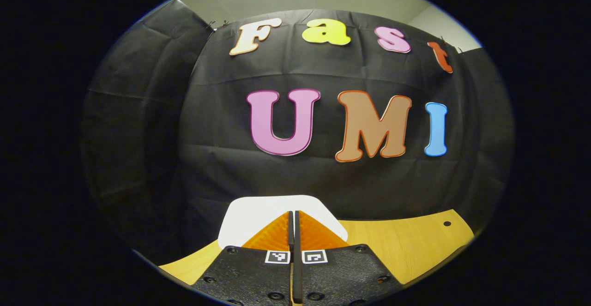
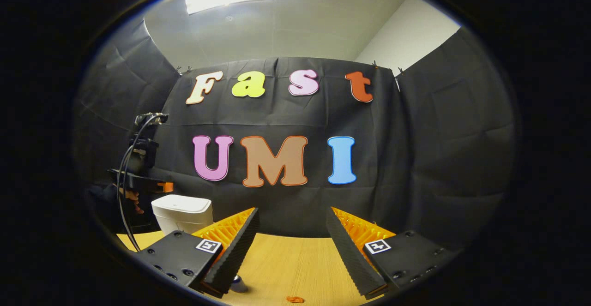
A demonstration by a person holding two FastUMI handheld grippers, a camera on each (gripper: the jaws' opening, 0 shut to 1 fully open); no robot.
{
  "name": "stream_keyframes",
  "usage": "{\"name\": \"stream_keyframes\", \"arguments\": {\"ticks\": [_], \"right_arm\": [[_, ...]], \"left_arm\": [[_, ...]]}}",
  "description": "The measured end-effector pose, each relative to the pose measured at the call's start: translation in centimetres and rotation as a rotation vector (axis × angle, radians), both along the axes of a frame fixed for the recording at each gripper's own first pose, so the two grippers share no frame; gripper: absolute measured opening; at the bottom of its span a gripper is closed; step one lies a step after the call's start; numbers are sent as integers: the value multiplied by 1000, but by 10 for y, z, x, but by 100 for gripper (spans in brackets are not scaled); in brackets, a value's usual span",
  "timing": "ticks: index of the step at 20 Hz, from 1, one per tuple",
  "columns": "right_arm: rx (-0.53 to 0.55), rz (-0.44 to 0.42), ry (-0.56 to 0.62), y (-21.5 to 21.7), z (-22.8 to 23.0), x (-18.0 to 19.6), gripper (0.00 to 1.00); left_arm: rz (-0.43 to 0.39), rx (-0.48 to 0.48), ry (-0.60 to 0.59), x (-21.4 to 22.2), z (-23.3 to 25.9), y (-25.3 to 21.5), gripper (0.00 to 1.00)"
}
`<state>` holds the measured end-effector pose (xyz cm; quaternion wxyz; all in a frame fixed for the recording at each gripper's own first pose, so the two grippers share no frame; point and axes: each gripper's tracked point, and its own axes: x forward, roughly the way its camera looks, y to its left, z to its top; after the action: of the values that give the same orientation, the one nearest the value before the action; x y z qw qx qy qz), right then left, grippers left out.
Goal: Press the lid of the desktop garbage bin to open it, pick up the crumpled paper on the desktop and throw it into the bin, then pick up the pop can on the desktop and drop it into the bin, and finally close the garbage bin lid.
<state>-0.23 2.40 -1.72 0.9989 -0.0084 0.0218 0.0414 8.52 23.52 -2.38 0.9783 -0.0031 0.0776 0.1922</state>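
Left tool (image 1: 293,218): fingers pressed together, nothing between them, tips aimed straight at the white garbage bin (image 1: 258,213), hovering just over or against its closed lid; contact not clear from the left gripper view. Bin directly ahead of that tool, rounded lid up, standing on the wooden table (image 1: 406,246) close to the black booth wall.

Right tool (image 2: 292,232): fingers spread wide apart, holding nothing, raised above the table (image 2: 286,264) and pointed toward the back wall. Just beside the left finger of that tool, low at the view's edge, a small rounded metallic thing (image 2: 238,284), mostly hidden; cannot tell whether pop can, nor which way its long axis runs. Near the bottom edge, a small orange scrap (image 2: 294,299) lying on the table.

Farther off to the left in the right gripper view: bin (image 2: 182,213) upright, lid shut and level, wider than tall from here, with the other tool (image 2: 159,187) poised at its top and a hand (image 2: 133,200) behind it, cables looping down.
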Motion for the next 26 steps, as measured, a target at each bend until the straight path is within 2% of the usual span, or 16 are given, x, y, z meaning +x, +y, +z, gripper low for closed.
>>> {"name": "stream_keyframes", "arguments": {"ticks": [3,8,10,12,14,18,21,23,26], "right_arm": [[-15,-14,0,-4,0,-3,96],[-22,-18,20,-4,-5,-5,96],[-26,-17,19,-3,-6,-4,96],[-28,-17,32,-2,-10,-3,96],[-21,-3,42,2,-14,-5,97],[-7,14,40,7,-14,0,97],[-7,41,45,15,-17,4,97],[-16,55,52,17,-21,7,97],[-12,67,69,17,-30,11,97]], "left_arm": [[28,-8,75,7,-27,18,0],[34,-27,128,14,-51,27,0],[23,-10,100,18,-50,27,0],[27,-95,45,17,-55,29,0],[1,-122,22,21,-53,26,0],[-12,-30,45,14,-38,22,0],[-38,8,-54,7,-4,6,0],[-55,27,-118,-4,18,-5,5],[-93,40,-183,-25,42,-27,27]]}}
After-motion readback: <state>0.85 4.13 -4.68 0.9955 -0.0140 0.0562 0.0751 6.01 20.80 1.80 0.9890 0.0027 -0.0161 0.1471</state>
